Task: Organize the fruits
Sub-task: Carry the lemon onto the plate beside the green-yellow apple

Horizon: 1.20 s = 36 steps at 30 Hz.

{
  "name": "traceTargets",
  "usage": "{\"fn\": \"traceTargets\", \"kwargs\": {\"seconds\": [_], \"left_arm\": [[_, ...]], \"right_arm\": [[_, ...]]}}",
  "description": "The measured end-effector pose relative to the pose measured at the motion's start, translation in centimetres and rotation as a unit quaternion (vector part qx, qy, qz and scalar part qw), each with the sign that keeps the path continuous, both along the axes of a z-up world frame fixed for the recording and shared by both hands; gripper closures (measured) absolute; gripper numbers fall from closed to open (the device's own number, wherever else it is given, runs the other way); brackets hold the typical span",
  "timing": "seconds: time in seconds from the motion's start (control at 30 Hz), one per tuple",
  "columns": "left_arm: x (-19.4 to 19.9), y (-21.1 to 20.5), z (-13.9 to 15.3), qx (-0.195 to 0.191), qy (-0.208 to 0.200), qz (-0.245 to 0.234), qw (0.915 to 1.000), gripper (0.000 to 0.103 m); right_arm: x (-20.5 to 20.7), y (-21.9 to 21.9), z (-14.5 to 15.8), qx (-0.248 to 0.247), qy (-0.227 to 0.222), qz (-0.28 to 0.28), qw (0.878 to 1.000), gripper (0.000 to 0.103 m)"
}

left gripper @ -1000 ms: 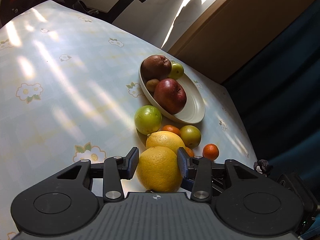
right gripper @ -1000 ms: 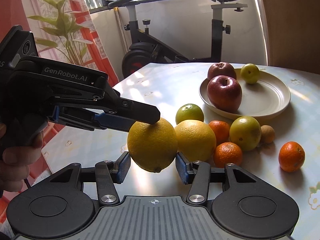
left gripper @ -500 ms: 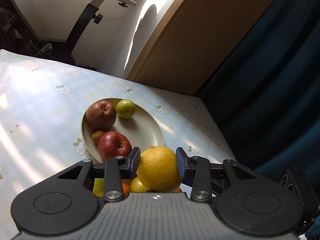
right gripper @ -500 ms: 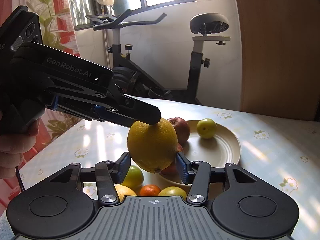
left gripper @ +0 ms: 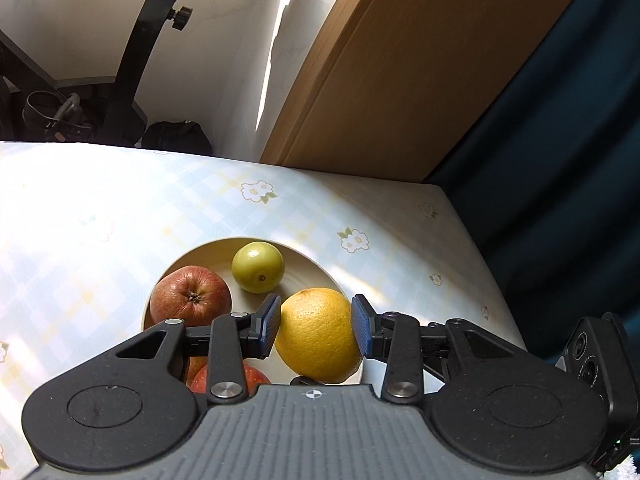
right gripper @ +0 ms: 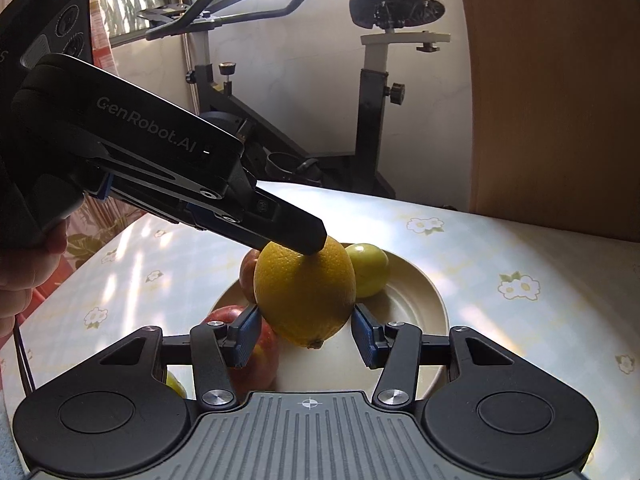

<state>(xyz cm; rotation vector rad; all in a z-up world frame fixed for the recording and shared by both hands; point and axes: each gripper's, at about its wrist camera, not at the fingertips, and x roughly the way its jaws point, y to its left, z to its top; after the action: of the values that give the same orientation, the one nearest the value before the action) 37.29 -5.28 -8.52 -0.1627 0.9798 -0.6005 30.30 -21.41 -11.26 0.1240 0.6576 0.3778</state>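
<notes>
Low centre of both wrist views, a yellow orange [left gripper: 318, 334] hangs just above a cream plate [left gripper: 320, 270], clamped by the left gripper [left gripper: 316, 330]; the right gripper [right gripper: 305, 334] brackets it, contact unclear. Placing looks nearly done, release remaining. The plate holds two red apples [left gripper: 190, 294] and a green fruit [left gripper: 258, 266] on the floral table [left gripper: 100, 208]

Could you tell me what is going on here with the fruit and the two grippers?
A person is sorting fruit with a handheld gripper in each hand. The left gripper and the right gripper together hold one yellow citrus fruit, each squeezing it from a different side, above a cream plate on the flowered table. On the plate lie a green fruit and two red apples.
</notes>
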Motion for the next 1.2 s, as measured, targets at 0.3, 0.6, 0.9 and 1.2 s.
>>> {"fn": "traceTargets", "kwargs": {"seconds": [0.3, 0.6, 0.9, 1.2], "left_arm": [[3.6, -0.6, -2.6, 0.036, 0.028, 0.006, 0.9989, 0.062], [4.0, -1.1, -2.8, 0.049, 0.017, 0.003, 0.9987, 0.062], [3.2, -0.1, -2.0, 0.036, 0.004, 0.014, 0.9992, 0.064], [1.4, 2.1, -0.8, 0.037, -0.031, 0.04, 0.998, 0.063]], "right_arm": [[3.1, 0.7, -2.8, -0.002, 0.03, 0.012, 0.999, 0.057], [4.1, 0.9, -3.0, -0.006, 0.035, 0.005, 0.999, 0.057], [4.0, 1.5, -2.6, -0.032, 0.037, 0.006, 0.999, 0.057], [3.9, 1.7, -3.1, -0.038, 0.051, -0.018, 0.998, 0.057]]}}
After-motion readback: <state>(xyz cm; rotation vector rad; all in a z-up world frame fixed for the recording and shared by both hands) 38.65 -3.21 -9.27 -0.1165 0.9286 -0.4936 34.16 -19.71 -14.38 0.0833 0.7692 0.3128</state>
